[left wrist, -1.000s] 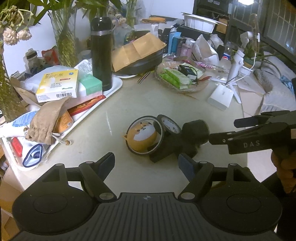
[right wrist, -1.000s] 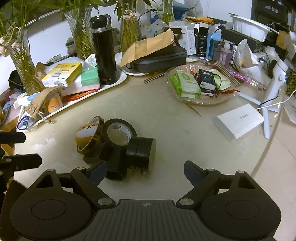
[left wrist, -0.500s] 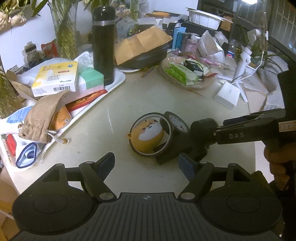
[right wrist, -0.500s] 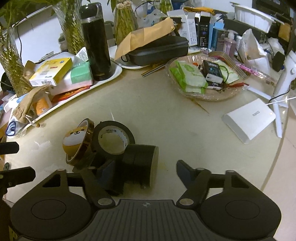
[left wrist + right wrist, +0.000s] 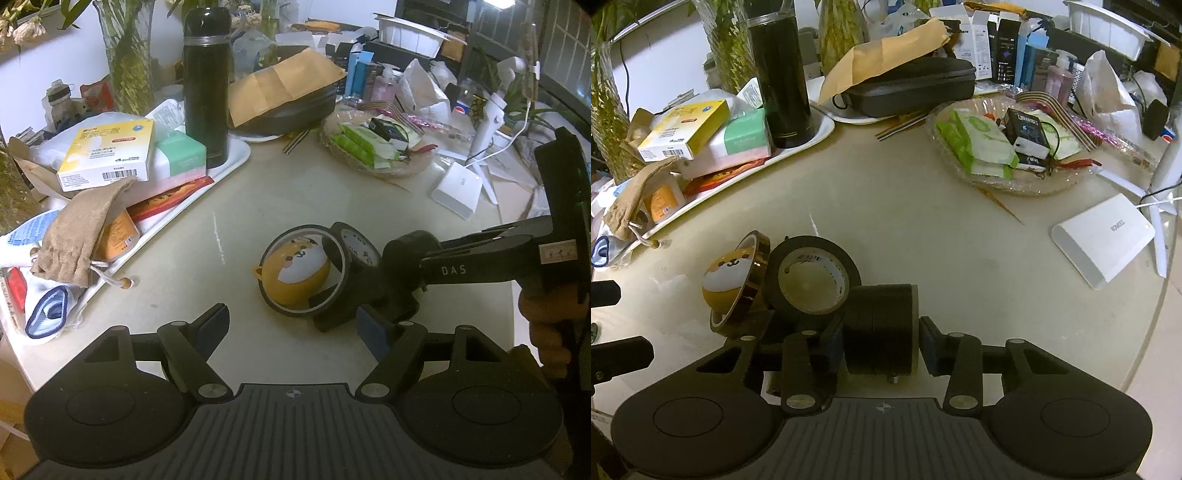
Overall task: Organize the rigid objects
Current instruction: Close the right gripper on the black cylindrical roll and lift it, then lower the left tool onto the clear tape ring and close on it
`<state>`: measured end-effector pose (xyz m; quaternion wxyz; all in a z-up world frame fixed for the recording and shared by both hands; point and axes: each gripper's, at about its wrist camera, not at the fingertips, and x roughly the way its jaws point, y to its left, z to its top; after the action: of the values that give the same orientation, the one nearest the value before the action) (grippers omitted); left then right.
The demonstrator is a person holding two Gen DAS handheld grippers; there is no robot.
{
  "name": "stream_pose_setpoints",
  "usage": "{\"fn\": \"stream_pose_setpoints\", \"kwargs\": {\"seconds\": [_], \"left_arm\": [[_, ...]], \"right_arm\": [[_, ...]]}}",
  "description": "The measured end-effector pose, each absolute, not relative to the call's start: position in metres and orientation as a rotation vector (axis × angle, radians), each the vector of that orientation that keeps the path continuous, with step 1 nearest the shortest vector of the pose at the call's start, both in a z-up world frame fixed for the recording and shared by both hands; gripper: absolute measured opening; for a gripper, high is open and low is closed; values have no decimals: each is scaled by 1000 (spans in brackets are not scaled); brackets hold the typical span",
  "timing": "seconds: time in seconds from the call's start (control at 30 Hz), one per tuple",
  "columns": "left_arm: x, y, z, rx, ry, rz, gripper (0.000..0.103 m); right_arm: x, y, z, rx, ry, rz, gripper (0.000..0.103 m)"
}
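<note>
Three things lean together on the pale table. An orange dog-face tape roll (image 5: 295, 273) (image 5: 733, 273) is on the left, a black tape roll with a white core (image 5: 351, 254) (image 5: 812, 284) is in the middle, and a black stack of tape rolls (image 5: 406, 247) (image 5: 879, 317) lies on its side at the right. My right gripper (image 5: 882, 341) (image 5: 399, 280) comes in from the right. Its jaws are closing, and both pads sit against the flat ends of the black stack. My left gripper (image 5: 293, 321) hangs open above the bare table, just in front of the rolls, holding nothing.
A white tray (image 5: 236, 162) at the left holds boxes, a cloth pouch and a tall black flask (image 5: 207, 85). A glass dish (image 5: 376, 168) of green packets and a white box (image 5: 458, 190) lie at the far right. The table edge curves close on the right. A hand (image 5: 546, 325) holds the right gripper.
The right gripper moved in and down over the black stack, and its jaws narrowed from wide apart to flanking the stack. The left gripper stayed put and open.
</note>
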<state>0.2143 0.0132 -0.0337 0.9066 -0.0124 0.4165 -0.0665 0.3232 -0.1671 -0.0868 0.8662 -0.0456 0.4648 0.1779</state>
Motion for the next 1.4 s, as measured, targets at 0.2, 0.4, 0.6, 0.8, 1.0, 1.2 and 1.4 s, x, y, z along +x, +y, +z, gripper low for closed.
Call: {"fn": "stream_pose_setpoints", "kwargs": {"seconds": [0.2,0.4,0.6,0.8,1.0,1.2,1.4], "left_arm": [[218,13,-35,-27,865,-149,75],[224,15,-35,-44,873,-162,75],[229,15,-35,-75,881,-184,77],[233,19,-33,-135,892,-201,88],[239,26,-32,-200,912,-211,88],[252,37,-35,-289,938,-225,94],[271,51,-48,-446,1021,-255,94]], "right_arm": [[321,-170,-84,-101,971,379,42],[315,-181,-70,-95,934,374,42],[308,-194,-58,-79,922,376,42],[297,-203,-42,-55,901,388,42],[286,-210,-28,-30,879,399,43],[277,-219,-19,-18,864,405,43],[272,-228,-14,0,860,403,43]]}}
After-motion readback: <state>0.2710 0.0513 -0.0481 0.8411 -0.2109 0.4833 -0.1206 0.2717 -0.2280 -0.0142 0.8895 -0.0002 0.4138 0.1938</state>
